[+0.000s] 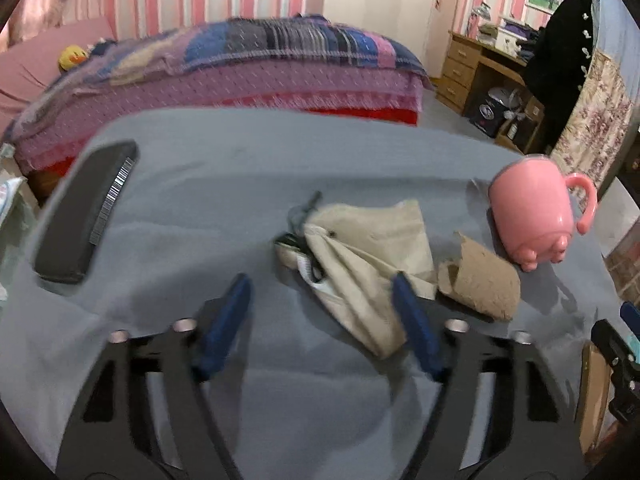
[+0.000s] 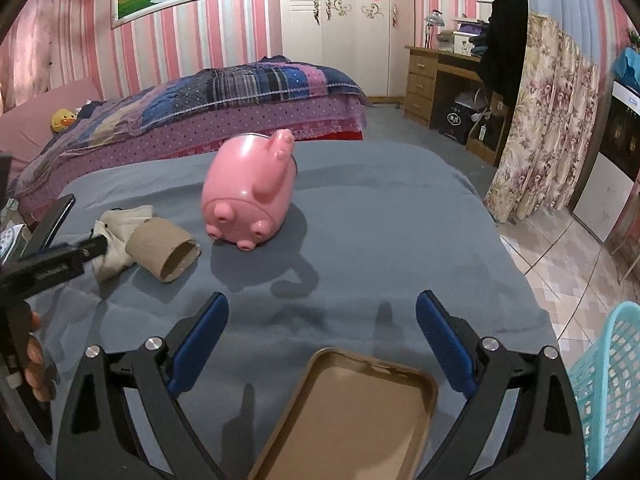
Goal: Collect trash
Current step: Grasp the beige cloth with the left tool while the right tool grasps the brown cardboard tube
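The left gripper (image 1: 322,292) is held spread wide above the grey cloth (image 1: 224,184), nothing gripped; its right finger overlaps the edge of a crumpled beige bag (image 1: 360,248), though contact cannot be confirmed through the motion blur. A torn cardboard tube (image 1: 480,284) is seen lying on its side just beside the bag, with a pink pig-shaped mug (image 1: 536,216) tipped over just behind it. A black flat case (image 1: 86,212) is noted well apart, at the far left edge of the cloth. The right gripper (image 2: 322,312) is likewise held wide open and empty, above a brown tray-like lid (image 2: 352,420) near the cloth's front edge. A turquoise mesh basket (image 2: 612,392) is seen at the right, off the cloth.
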`<state>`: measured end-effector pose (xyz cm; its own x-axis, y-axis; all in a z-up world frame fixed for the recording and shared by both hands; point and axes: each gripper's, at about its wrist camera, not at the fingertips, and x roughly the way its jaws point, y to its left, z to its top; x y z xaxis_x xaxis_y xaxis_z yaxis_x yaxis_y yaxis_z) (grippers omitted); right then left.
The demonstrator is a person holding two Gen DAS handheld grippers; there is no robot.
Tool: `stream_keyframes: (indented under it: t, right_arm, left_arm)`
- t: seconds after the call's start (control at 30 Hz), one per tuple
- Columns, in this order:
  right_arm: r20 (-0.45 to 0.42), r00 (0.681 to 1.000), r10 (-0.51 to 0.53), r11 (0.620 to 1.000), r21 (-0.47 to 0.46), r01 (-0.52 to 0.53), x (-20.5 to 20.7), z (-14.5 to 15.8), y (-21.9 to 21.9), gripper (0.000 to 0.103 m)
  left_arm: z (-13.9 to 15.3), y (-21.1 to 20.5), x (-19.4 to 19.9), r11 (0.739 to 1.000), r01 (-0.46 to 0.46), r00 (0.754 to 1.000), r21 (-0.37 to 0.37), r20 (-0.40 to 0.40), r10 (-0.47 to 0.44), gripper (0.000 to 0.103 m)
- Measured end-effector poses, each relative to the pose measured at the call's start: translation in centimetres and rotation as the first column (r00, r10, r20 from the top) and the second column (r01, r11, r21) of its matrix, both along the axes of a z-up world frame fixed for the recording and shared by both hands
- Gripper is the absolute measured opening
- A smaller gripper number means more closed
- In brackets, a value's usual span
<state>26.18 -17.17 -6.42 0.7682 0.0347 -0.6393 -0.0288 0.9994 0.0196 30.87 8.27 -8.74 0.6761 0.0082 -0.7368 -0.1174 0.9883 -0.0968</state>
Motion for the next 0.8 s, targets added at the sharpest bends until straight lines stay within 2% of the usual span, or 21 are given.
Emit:
stream_keyframes:
  t: [0.07, 0.17, 0.3, 0.47, 0.53, 0.6, 0.8]
  right_arm:
    - [0.003, 1.000, -0.005, 1.000, -0.012, 0.005, 0.2, -0.1, 0.0, 0.093]
    - [0.002, 1.000, 0.000, 1.000, -0.014, 0.000, 0.4, 0.0, 0.4, 0.093]
    - [0.003, 1.000, 0.026, 0.999, -0.021, -0.026, 0.6, 0.4, 1.7, 0.093]
    - [0.002, 0.997, 0.072, 0.996, -0.053, -0.072, 1.3, 0.8, 4.8, 0.093]
    - [-0.001, 0.996, 0.089, 0.994, -0.057, -0.089, 1.9, 0.9, 6.3, 0.093]
    - [-0.009, 0.995, 0.097, 0.994, -0.043, -0.097, 2.6, 0.7, 7.7, 0.093]
    - [-0.060, 0.992, 0.113, 0.994, 0.004, -0.113, 4.6, -0.7, 11.4, 0.093]
  left_arm:
    - [-0.1, -0.3, 0.0, 0.999, 0.030, 1.000, -0.025, 0.004, -0.030, 0.038]
    - [0.1, -0.9, -0.3, 0.998, 0.058, 0.998, -0.017, 0.015, -0.058, 0.014]
    - [0.9, -0.2, -1.0, 0.997, 0.069, 0.997, -0.016, 0.018, -0.069, 0.007]
    - [2.3, 2.2, -1.8, 1.000, 0.014, 0.999, -0.011, 0.043, -0.014, 0.005]
    - [2.6, 3.3, -2.1, 1.000, -0.019, 0.999, 0.012, 0.045, 0.018, 0.005]
    - [2.9, 4.2, -2.3, 0.998, -0.044, 0.998, 0.039, 0.049, 0.042, 0.005]
    - [2.8, 7.8, -2.6, 0.993, -0.116, 0.992, 0.011, 0.045, 0.115, 0.005]
